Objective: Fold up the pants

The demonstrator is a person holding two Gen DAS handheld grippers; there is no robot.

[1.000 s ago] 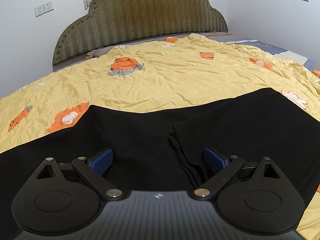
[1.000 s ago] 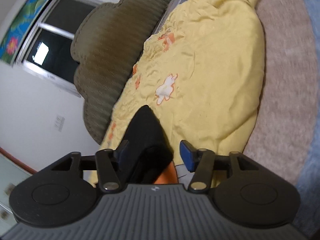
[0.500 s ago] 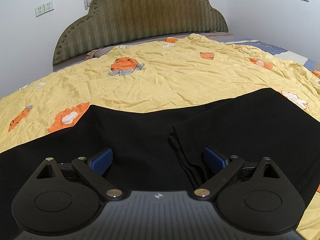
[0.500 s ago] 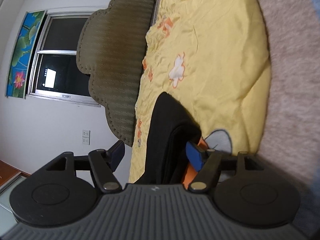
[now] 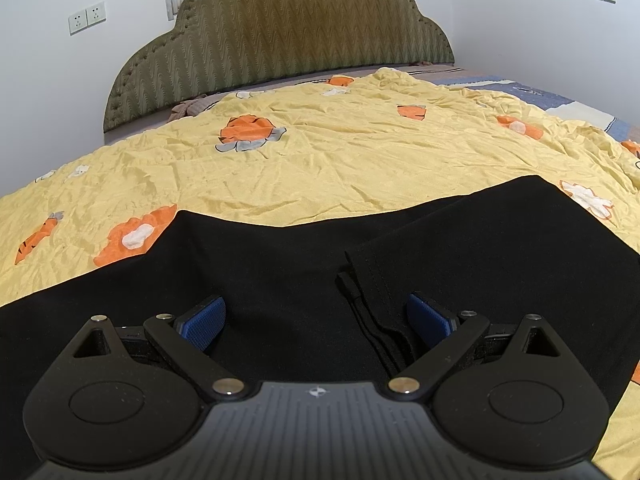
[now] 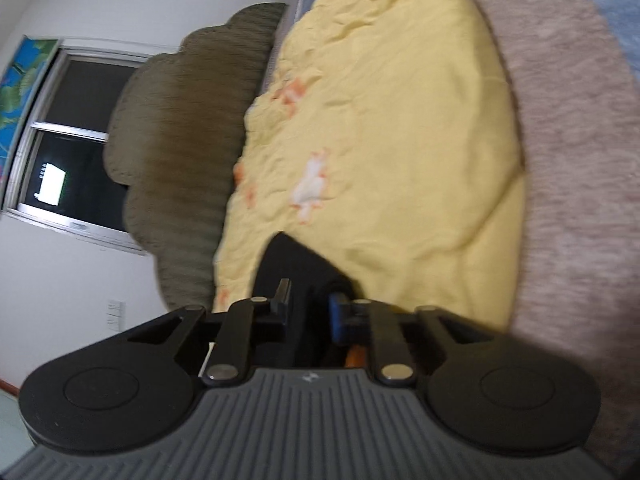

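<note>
Black cloth, one pair: the pants (image 5: 280,280) lie spread flat on the yellow quilt (image 5: 340,160) of the bed, a folded hem edge running between my left fingers.

Left gripper (image 5: 316,320): jaws wide apart, blue pads (image 5: 204,322) low over the cloth, grasping nothing. No change here from a second ago; it waits.

Right gripper (image 6: 308,312): rolled on its side by the bed's near edge, jaws now drawn close onto a bunched end of the pants (image 6: 296,264). Half a second ago they stood apart around that cloth; they have since clenched on it. The view is blurred, so I am moving.

Meaning, by my reckoning: one end is secured and the next fold can start, the right carrying it across while the left steadies.

Headboard (image 5: 280,32): olive, padded, at the far end.
</note>
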